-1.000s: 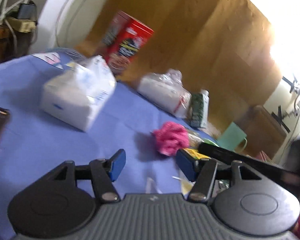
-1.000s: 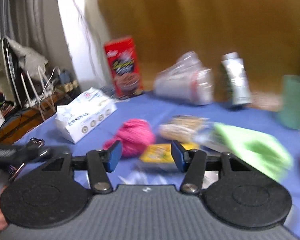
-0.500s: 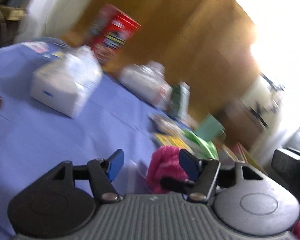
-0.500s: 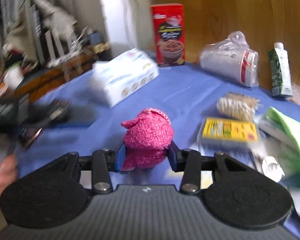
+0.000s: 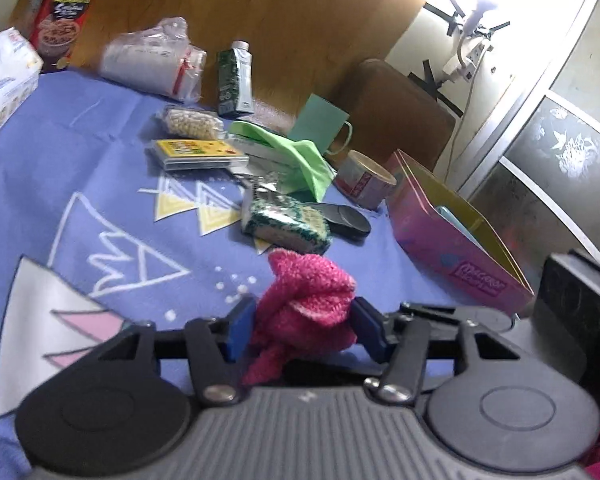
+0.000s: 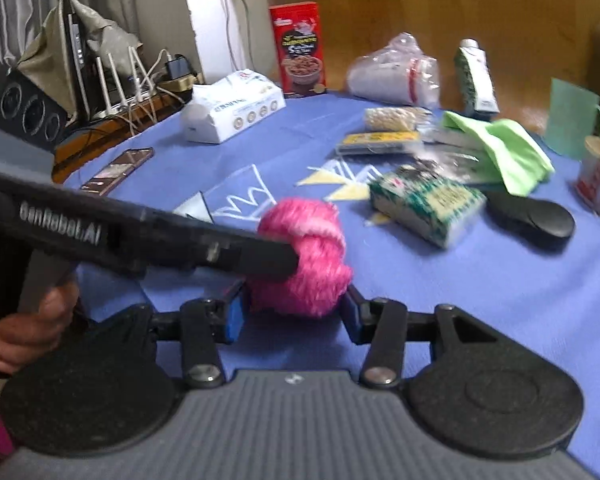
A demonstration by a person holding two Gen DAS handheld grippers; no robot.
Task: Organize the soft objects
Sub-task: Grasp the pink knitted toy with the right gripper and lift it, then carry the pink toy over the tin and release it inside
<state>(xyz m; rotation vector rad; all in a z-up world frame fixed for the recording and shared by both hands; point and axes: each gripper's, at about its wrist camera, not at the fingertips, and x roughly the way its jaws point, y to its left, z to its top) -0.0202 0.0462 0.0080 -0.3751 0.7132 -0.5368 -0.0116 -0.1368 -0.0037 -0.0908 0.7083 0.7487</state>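
A pink knitted soft ball (image 5: 304, 304) sits between the blue pads of my left gripper (image 5: 300, 326), which is closed on it above the blue tablecloth. In the right wrist view the same pink ball (image 6: 304, 256) lies between the pads of my right gripper (image 6: 292, 314), and the left gripper's black finger (image 6: 172, 242) reaches in from the left onto it. Both grippers press on the ball. A green-and-white sponge pack (image 5: 286, 222) lies just beyond it, and also shows in the right wrist view (image 6: 428, 204).
A pink open box (image 5: 456, 232) stands at the right. A green cloth (image 5: 300, 156), yellow card pack (image 5: 198, 154), black flat object (image 5: 344, 220), tape roll (image 5: 364, 178), tissue pack (image 6: 232, 106), phone (image 6: 116, 170) and red cereal box (image 6: 300, 48) are on the table.
The right gripper closed on the pink ball and lifted it. The left gripper swung right and closed on the same ball; it was open and empty before.
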